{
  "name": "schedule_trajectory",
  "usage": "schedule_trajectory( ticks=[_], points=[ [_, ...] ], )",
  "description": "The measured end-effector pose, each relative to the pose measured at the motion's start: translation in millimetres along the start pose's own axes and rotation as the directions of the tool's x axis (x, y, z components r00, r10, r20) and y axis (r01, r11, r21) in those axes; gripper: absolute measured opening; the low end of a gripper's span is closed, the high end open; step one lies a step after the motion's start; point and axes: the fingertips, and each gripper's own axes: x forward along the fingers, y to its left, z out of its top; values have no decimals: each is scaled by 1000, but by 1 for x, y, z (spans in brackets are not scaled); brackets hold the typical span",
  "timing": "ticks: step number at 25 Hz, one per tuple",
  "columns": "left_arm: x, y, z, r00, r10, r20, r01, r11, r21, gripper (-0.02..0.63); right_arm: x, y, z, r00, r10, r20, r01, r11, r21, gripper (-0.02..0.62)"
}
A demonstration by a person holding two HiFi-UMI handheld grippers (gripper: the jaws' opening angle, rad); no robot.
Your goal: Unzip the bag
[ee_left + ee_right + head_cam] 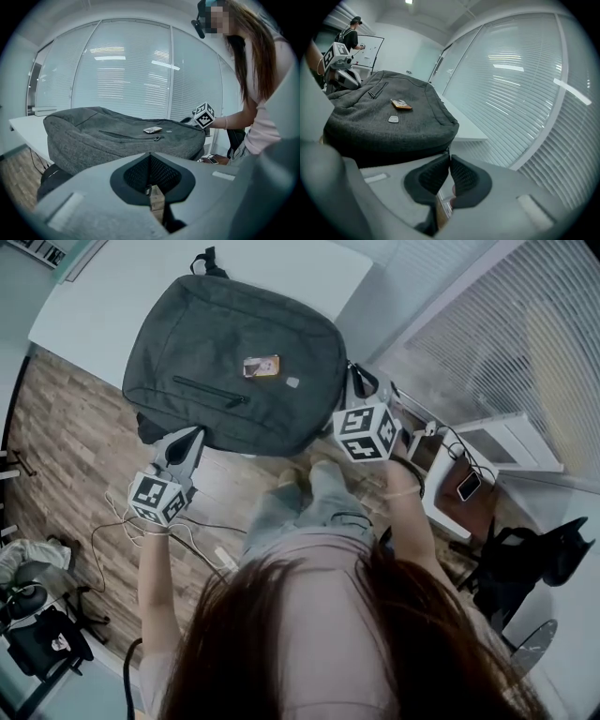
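A grey backpack (234,352) lies flat on the white table (309,268), its front pocket zipper (211,393) closed. My left gripper (190,437) is at the bag's near left edge. In the left gripper view it (150,154) is shut with nothing between the pads, and the bag (117,136) is just ahead. My right gripper (449,157) is at the bag's right edge, under its marker cube (367,432). Its pads meet at the tips on a small dark zipper pull (448,151) at the bag's (384,122) lower seam.
An orange-and-white tag (261,366) lies on top of the bag. To the right stands a low side table (441,498) with a phone (469,486) and cables. Loose cables (202,545) trail on the wooden floor. Window blinds (525,343) run along the right.
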Motion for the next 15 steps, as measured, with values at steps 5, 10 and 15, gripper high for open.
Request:
schedule_trajectory(
  ticks=[5, 10, 15],
  points=[
    [1, 0, 0, 1000, 4, -12, -4, 1000, -5, 8, 4, -1, 1, 999, 33, 16, -33, 999, 1, 17],
    [1, -1, 3, 999, 46, -1, -46, 999, 5, 8, 3, 0, 1, 998, 54, 32, -54, 999, -2, 14],
    [0, -2, 7, 994, 106, 1, -106, 994, -10, 9, 3, 1, 0, 995, 90, 48, -89, 996, -12, 12]
  ],
)
